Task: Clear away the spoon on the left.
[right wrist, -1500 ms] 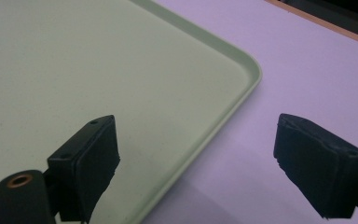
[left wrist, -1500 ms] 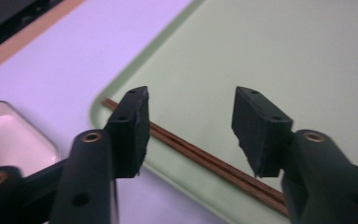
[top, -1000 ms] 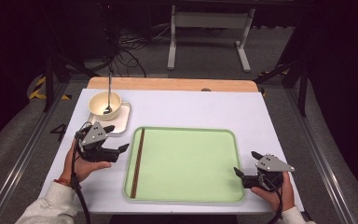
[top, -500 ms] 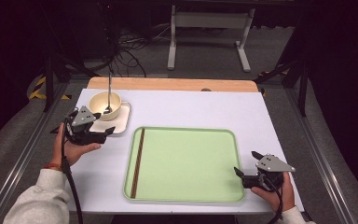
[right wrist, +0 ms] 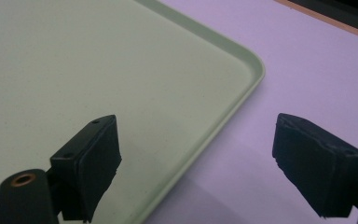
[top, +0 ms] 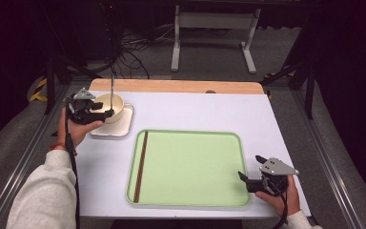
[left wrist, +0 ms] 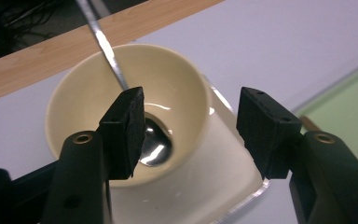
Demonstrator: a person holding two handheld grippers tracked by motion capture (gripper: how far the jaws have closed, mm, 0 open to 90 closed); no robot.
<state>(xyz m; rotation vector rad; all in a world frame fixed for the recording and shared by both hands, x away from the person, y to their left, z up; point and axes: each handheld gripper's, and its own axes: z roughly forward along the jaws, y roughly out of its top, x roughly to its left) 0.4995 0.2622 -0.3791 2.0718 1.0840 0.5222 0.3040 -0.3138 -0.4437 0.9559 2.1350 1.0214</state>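
Left gripper (top: 106,113) has moved up to far-left cream bowl (left wrist: 126,135), jaws spread around its rim beside the spoon (left wrist: 156,142); likely grabbing next. Right gripper (top: 244,180) idle, spread, over tray's (right wrist: 242,88) near-right corner

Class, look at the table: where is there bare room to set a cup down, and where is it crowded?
Free: the green tray right of its brown strip, and the white tabletop between tray and wooden edge. Crowded: the far left corner, with the bowl, spoon, small tray and left gripper.
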